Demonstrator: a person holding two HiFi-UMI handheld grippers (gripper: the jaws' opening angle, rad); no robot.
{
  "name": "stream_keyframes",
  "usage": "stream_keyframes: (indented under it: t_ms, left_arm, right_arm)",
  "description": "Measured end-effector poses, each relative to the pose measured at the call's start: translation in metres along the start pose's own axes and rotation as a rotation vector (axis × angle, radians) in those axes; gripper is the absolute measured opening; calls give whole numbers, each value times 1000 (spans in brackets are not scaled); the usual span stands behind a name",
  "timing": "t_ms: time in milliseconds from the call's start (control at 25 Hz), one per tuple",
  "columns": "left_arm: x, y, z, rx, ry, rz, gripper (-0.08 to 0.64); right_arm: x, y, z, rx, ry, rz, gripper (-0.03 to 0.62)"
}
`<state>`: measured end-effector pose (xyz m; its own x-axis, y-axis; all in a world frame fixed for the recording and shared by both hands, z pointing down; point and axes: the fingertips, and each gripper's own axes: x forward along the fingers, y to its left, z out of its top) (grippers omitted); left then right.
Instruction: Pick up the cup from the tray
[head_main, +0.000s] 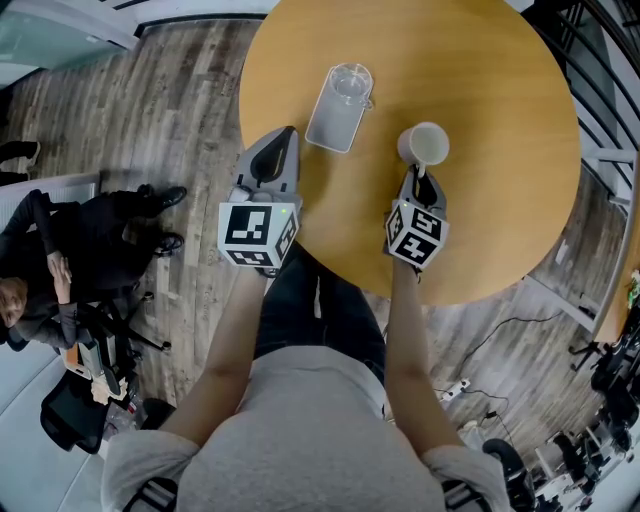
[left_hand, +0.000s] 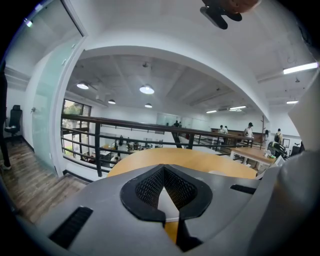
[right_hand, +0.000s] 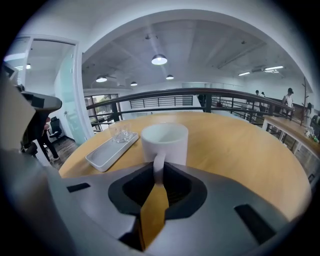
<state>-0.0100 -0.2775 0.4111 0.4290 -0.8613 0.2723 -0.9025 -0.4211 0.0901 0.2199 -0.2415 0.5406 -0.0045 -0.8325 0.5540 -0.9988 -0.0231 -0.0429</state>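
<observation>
A white cup (head_main: 423, 143) stands upright over the round wooden table (head_main: 500, 120), to the right of the tray and off it. My right gripper (head_main: 421, 178) is shut on the cup's handle (right_hand: 158, 167); the cup (right_hand: 165, 143) fills the middle of the right gripper view and its base is hidden behind the jaws. The white rectangular tray (head_main: 335, 120) lies at the table's left and carries a clear glass (head_main: 351, 82) at its far end. My left gripper (head_main: 285, 140) hovers at the table's left edge beside the tray, jaws together and empty (left_hand: 163, 172).
The tray (right_hand: 107, 152) and glass (right_hand: 121, 133) sit left of the cup. A person in black (head_main: 60, 250) sits by an office chair (head_main: 80, 400) on the wooden floor at left. A metal railing (right_hand: 200, 95) runs beyond the table's far edge. Cables (head_main: 500, 340) lie on the floor at right.
</observation>
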Motion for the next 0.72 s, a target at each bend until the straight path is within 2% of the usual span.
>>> stream_keyframes:
  t_ms: [360,440,720]
  left_arm:
    - [3,-2,-5,-4,8,-4,6]
    - [4,-2,-5,0,6,1,6]
    - [2,3,5,-19,-37,29,6]
  right_arm:
    - [4,4,-4,-31,4,10,47]
    - [6,7,-6,-3,7,32,184]
    - [-4,7,4,30,-35,15,212]
